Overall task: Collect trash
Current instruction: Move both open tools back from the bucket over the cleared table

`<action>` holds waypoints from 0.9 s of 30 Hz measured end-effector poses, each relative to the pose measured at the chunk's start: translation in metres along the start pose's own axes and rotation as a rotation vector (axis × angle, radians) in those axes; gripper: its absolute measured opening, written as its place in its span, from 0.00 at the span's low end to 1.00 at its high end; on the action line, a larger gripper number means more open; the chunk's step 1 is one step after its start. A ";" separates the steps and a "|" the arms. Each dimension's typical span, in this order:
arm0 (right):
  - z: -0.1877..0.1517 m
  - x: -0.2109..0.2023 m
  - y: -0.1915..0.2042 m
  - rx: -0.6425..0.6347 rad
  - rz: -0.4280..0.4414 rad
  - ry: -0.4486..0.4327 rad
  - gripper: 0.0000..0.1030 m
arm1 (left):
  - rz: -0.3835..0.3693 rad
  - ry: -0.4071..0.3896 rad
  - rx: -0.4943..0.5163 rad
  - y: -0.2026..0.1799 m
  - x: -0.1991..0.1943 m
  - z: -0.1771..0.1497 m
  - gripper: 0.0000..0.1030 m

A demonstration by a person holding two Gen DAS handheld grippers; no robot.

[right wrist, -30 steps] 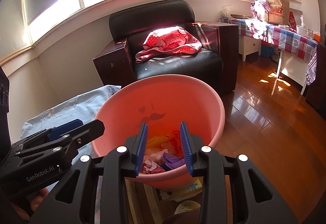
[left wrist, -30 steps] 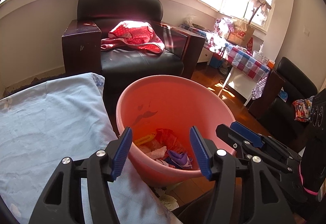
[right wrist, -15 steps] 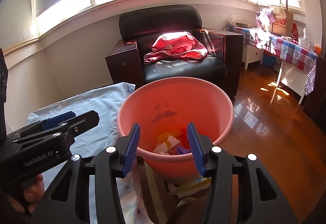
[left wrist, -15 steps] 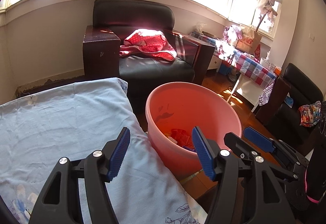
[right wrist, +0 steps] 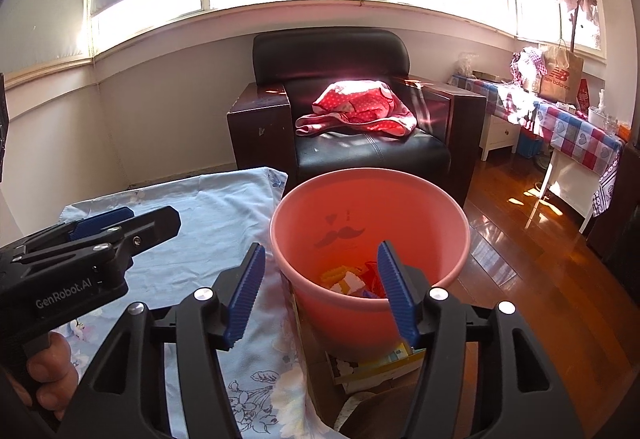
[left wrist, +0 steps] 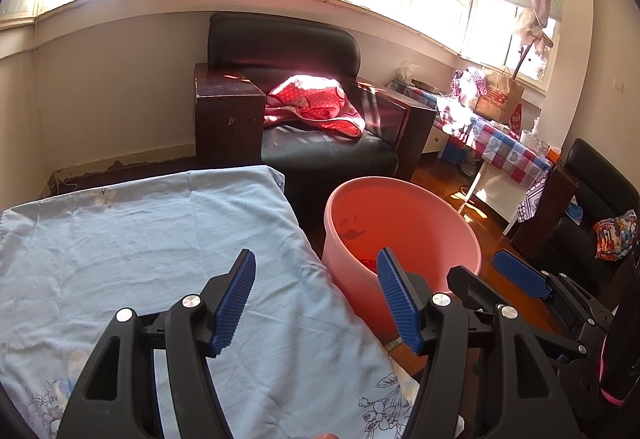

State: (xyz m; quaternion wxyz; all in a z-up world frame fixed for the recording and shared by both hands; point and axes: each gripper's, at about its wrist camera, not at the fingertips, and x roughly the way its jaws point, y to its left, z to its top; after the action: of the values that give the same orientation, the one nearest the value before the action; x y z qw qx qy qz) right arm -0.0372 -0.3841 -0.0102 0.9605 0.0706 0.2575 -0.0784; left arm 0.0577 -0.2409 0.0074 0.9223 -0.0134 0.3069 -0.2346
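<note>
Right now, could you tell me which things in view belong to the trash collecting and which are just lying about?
Part of the job:
- pink bucket
- trash lying in it
- left gripper, empty
- right gripper, jaws opening, empty

Just lying about:
- red dotted cloth on the black armchair
- brown paper bag
- blue sheet

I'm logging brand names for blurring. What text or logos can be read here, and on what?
"GenRobot.AI": side of the left gripper.
"new balance", with NB logo: brown paper bag on the checked table.
Red sign beside the bag: too blurred to read.
</note>
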 end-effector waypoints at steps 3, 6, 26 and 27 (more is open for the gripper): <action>-0.001 -0.002 0.003 -0.008 0.000 0.003 0.57 | 0.011 -0.009 0.000 0.002 -0.005 -0.001 0.60; -0.001 -0.004 0.007 -0.016 -0.005 0.006 0.57 | 0.017 -0.016 0.000 0.002 -0.008 0.000 0.60; -0.005 -0.005 0.008 -0.023 -0.013 0.021 0.57 | 0.023 0.006 0.018 0.002 -0.006 -0.003 0.60; -0.005 -0.005 0.008 -0.023 -0.013 0.021 0.57 | 0.023 0.007 0.020 0.002 -0.006 -0.003 0.60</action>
State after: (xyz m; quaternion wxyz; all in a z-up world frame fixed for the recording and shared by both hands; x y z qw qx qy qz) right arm -0.0424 -0.3747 -0.0110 0.9579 0.0584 0.2691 -0.0811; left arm 0.0527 -0.2367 0.0077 0.9238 0.0002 0.3081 -0.2273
